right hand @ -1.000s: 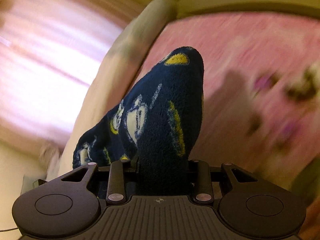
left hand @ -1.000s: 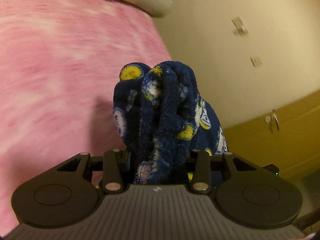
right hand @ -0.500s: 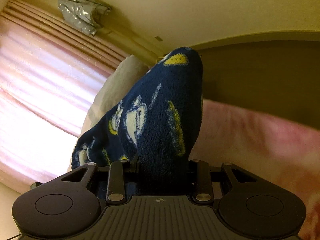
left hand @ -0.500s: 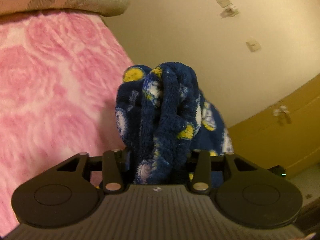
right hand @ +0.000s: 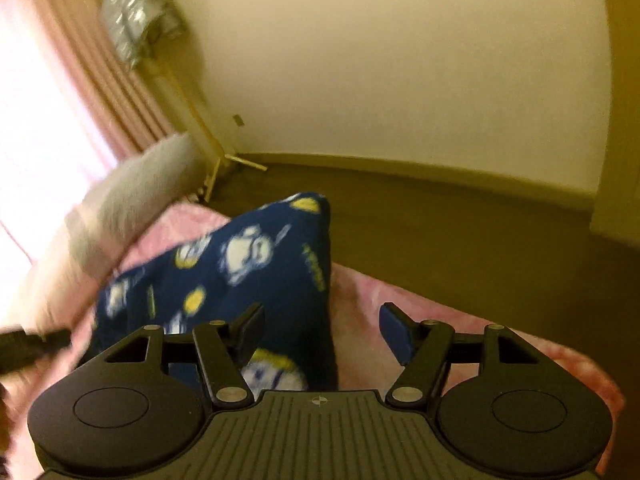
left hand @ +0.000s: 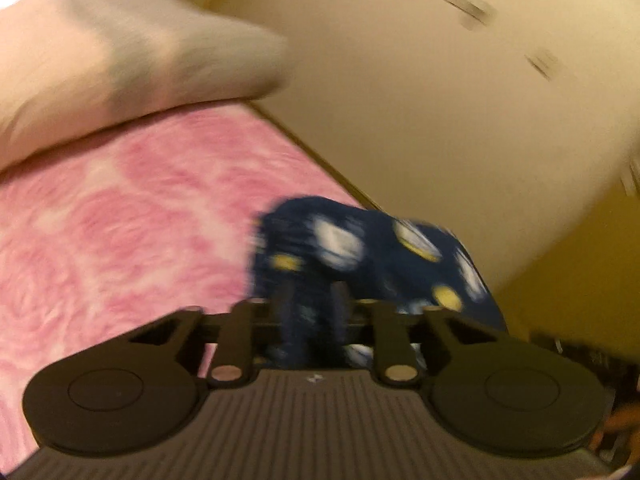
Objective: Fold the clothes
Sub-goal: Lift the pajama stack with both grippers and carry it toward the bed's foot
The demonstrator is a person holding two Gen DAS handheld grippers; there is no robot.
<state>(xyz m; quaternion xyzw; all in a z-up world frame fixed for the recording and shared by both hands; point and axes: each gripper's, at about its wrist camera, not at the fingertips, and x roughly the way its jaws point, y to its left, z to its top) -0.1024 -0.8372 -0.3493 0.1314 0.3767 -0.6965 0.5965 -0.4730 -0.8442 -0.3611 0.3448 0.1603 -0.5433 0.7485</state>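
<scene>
A navy fleece garment (left hand: 360, 248) printed with white figures and yellow spots lies at the right edge of the pink bed cover (left hand: 120, 240). My left gripper (left hand: 313, 300) is shut, with a thin fold of the garment between its fingers; the view is blurred. In the right wrist view the garment (right hand: 248, 264) rises in a peak over the bed cover (right hand: 440, 320). My right gripper (right hand: 320, 312) is opening. The cloth lies between its jaws against the left finger (right hand: 252, 320), and the blue-padded right finger (right hand: 394, 330) stands off it.
A pale pillow (left hand: 140, 68) lies at the head of the bed, also seen as the pillow (right hand: 132, 188) by pink curtains (right hand: 60, 100). Beyond the bed edge are brown floor (right hand: 440, 220), a stand with a silver-wrapped top (right hand: 136, 28), cream walls and a yellow cabinet (left hand: 580, 272).
The right jaws, clamped on the garment before, have spread apart. The thick bundle no longer stands up in the left fingers, which have closed. The garment has sunk toward the bed; both views swung.
</scene>
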